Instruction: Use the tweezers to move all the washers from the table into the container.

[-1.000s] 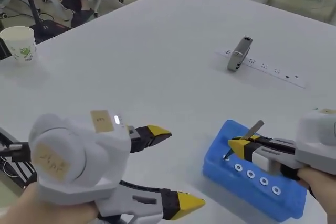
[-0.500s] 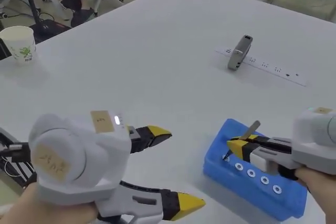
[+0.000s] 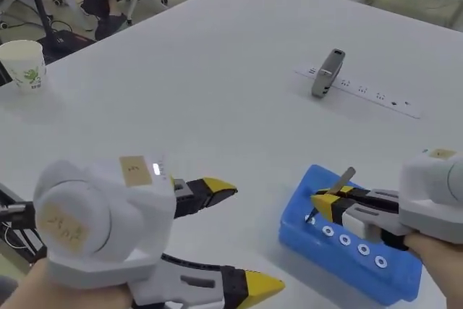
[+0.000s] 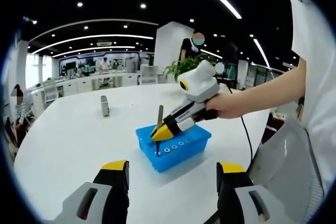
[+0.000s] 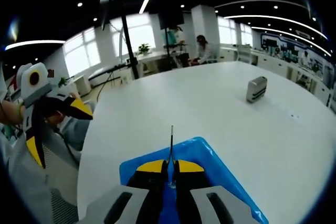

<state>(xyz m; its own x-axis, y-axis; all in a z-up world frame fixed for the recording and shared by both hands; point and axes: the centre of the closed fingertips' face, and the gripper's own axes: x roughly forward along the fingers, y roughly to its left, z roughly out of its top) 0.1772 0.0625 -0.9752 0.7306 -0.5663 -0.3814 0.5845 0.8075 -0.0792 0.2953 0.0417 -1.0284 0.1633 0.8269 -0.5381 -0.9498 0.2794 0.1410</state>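
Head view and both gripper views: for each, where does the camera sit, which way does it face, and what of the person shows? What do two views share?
Head view: on the headset, facing down at the table; left gripper, jaws open, right gripper, left hand, right hand.
Left gripper view: on the left gripper, facing the blue container; a forearm and shirt.
Right gripper view: along shut jaws holding tweezers, across the table; an arm at left.
All share the container and grey device.
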